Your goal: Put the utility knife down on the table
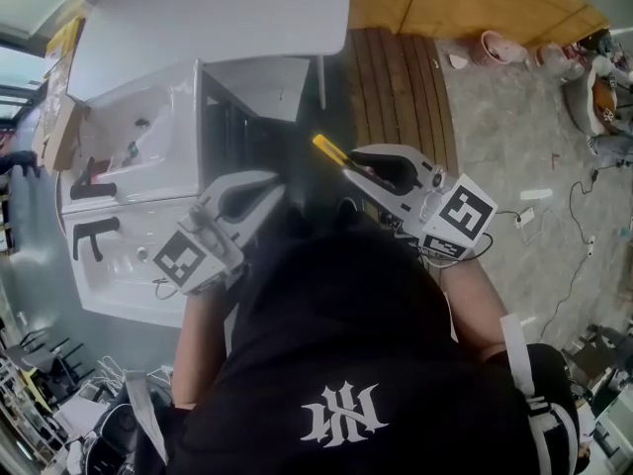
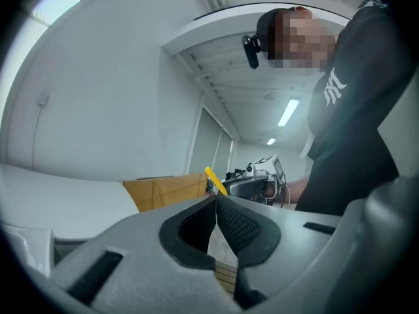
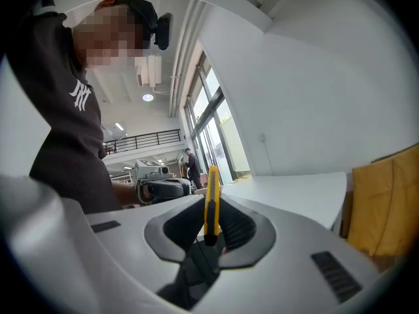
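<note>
The fingers (image 3: 241, 229) of the right gripper (image 1: 352, 170) are closed on a slim yellow plastic utility knife (image 3: 211, 198). They pinch its lower end between their dark ribbed pads, and most of the yellow body sticks out past the fingertips. Whether a blade is pushed out cannot be told. The fingers (image 2: 239, 228) of the left gripper (image 2: 216, 201) are pressed together at their tips and hold nothing.

Both grippers are held up in front of a person in a black shirt. The flat white table (image 1: 218, 13) lies ahead of both pairs of fingertips and well apart from them. Nearer, ahead of the left fingers, stands a glossy white moulded unit (image 1: 168, 107).

The knife is in the air, so the putting-down appears not yet begun. To do it well:
- Carry the right fingers forward until the knife is over bare table top.
- Tilt the gripper so the knife's long side faces the surface.
- Lower it until the body rests flat on the table.
- Only then part the fingers, and draw straight back so the pads do not drag it.
- Keep the left fingers off to the side, clear of the free end of the knife.

Letting go from a height would probably make it bounce or slide.

Counted: one utility knife, two grippers, one white table, one white unit.
</note>
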Motion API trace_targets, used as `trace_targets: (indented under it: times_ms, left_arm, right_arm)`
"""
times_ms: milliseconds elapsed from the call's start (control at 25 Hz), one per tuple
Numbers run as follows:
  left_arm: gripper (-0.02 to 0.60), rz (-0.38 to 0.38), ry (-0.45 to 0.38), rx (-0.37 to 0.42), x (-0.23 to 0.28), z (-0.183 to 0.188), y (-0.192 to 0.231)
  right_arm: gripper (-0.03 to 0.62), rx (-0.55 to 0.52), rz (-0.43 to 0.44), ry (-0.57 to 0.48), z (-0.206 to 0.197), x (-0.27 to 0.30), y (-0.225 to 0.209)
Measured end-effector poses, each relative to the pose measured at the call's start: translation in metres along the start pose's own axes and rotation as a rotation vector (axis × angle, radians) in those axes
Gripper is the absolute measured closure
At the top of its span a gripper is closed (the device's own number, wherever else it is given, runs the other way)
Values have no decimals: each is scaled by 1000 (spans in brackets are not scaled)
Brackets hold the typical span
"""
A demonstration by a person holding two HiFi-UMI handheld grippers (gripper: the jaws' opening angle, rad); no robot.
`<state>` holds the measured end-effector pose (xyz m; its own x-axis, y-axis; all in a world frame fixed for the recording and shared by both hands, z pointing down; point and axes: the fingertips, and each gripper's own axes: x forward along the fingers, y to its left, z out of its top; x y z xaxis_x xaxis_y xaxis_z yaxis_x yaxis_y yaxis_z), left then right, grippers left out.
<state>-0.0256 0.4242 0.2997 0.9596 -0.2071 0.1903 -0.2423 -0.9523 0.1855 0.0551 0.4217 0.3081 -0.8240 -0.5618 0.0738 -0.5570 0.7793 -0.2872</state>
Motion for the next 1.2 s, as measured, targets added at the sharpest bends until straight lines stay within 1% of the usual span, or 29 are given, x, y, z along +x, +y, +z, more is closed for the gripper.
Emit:
trace_targets:
  times_ms: [120, 240, 480, 560, 680, 720, 760, 840, 920, 1000, 1120, 1200]
  left_arm:
    - [575, 18, -1, -20, 13, 2, -4]
    - [575, 24, 18, -25, 27, 2, -9]
    - [575, 23, 24, -24, 42, 3, -16]
    - [575, 13, 17, -26, 44, 1, -14]
    - [575, -18, -18, -52, 52, 3, -9]
    - [575, -24, -14, -58, 55, 1, -7]
    - [575, -26, 1, -61, 58, -2, -3]
    - [575, -34, 19, -61, 63, -5, 6]
    - [575, -54, -11, -55, 65, 3, 19]
    - [575, -69, -48, -50, 63, 11, 34]
    - [575, -66, -56, -44, 58, 14, 58]
    - [575, -79, -71, -47, 55, 18, 73]
  right_arm:
    - [539, 2, 19, -8, 0, -12, -5]
    - [539, 14, 25, -23, -2, -25, -13]
    - [539, 48, -6, -39, -9, -41, -35]
    - [539, 44, -59, 5, -19, -40, -46]
    - [539, 0, -210, 168, -42, -33, -75]
    - [539, 11, -236, 189, -46, -32, -84]
    - [539, 38, -242, 179, -46, -32, -91]
    - [539, 97, -228, 115, -35, -35, -102]
    - [539, 113, -233, 83, -25, -34, -113]
    - [539, 105, -251, 92, -22, -29, -123]
    - [539, 110, -267, 99, -13, -18, -137]
    - [539, 107, -273, 95, -4, -4, -146]
